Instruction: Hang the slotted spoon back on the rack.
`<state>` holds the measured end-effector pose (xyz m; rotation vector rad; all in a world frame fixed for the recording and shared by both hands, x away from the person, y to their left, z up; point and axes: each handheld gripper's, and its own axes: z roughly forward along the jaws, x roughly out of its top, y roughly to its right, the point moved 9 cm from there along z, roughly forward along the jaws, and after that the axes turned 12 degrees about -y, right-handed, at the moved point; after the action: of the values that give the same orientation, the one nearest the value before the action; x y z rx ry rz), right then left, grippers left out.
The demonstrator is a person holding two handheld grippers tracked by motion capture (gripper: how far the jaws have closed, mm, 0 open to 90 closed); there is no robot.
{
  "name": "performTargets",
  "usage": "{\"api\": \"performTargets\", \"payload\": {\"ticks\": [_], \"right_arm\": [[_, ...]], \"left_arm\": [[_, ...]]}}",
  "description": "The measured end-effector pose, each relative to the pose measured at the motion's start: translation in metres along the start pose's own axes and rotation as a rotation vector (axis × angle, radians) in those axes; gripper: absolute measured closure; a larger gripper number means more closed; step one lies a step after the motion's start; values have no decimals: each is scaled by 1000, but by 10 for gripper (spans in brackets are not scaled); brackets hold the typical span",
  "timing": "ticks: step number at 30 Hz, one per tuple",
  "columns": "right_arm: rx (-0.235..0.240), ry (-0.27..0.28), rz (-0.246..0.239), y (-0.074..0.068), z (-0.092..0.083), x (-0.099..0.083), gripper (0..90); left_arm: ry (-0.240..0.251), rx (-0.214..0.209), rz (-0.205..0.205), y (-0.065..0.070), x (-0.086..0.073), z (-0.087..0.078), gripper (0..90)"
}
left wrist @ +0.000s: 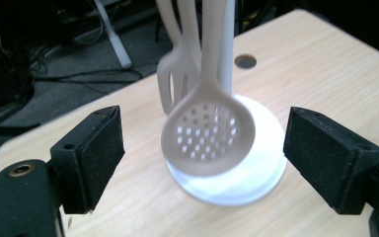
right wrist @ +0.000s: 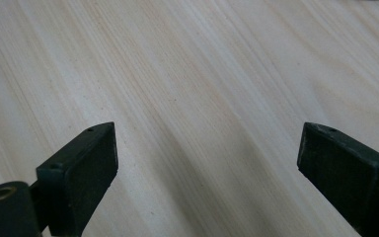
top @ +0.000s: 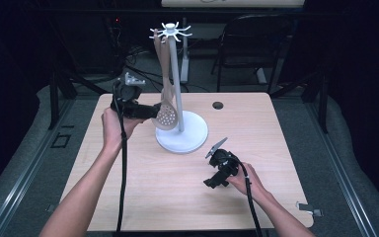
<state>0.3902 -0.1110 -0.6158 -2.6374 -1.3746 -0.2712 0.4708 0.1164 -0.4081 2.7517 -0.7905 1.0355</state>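
The skimmer (left wrist: 207, 133) hangs on the stand (top: 181, 134) beside a spatula (left wrist: 173, 81), so the hanging step looks done. The left gripper (left wrist: 205, 158), just beside the stand, stands released with nothing between its jaws; the right gripper (right wrist: 207, 173), nearer the person, rests open. Next, the left should draw back without knocking the skimmer.

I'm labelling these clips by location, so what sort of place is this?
Probably a lab or studio set up for recording, not a kitchen: a bare wooden table with a cable hole, loose cables on the floor behind it, an empty chair, and one white utensil stand.
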Motion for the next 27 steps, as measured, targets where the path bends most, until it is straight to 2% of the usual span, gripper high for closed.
{"api": "performTargets", "payload": {"ticks": [9,14,17,22,27], "right_arm": [[-4,-3,-2,0,2,0,81],[-10,-9,-6,1,2,0,75],[-5,1,1,2,2,0,55],[-12,14,1,3,1,1,5],[-13,13,-1,4,1,0,0]], "left_arm": [[-49,5,-59,-14,-49,9,147],[-85,-12,-97,-20,-78,16,136],[-98,-39,-122,-20,-96,23,130],[-130,-35,-139,-21,-124,33,117],[-153,-35,-161,-21,-147,41,92]]}}
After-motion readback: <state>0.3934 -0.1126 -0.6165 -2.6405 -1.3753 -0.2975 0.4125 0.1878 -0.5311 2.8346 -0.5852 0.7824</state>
